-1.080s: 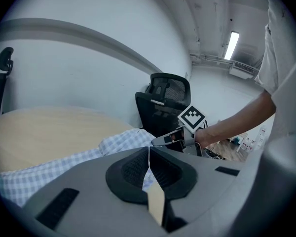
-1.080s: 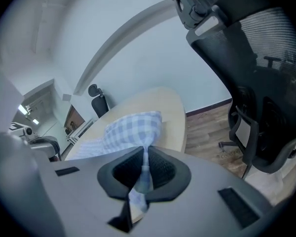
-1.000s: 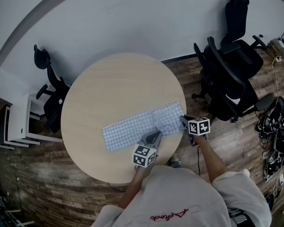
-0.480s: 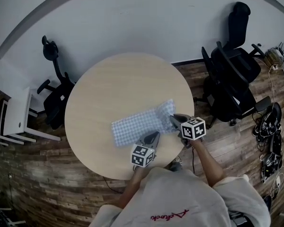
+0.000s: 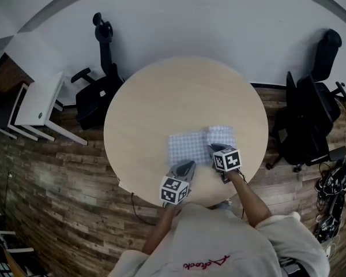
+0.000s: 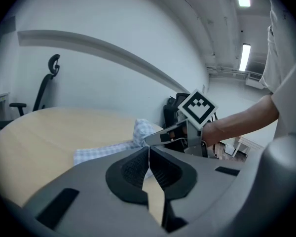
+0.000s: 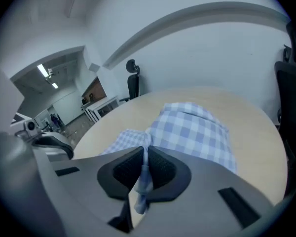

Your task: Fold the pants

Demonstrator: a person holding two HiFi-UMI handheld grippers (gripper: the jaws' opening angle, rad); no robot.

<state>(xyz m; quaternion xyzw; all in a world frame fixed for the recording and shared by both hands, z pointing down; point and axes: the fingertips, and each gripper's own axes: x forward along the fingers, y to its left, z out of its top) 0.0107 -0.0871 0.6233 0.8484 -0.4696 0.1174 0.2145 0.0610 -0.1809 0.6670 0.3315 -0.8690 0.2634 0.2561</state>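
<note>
Pants [image 5: 190,146] bunched shorter since before | right gripper [image 7: 144,154] fingers clamp pants | left gripper [image 6: 149,151] fingers closed, hold hidden

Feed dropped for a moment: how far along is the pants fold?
Done: the pants lie on the table as a short checked stack, so at least one fold looks made. In hand: the right gripper is shut on a bunched edge of them; the left gripper is shut, with no cloth showing in it. Left: probably lay that edge down, release, smooth.
</note>
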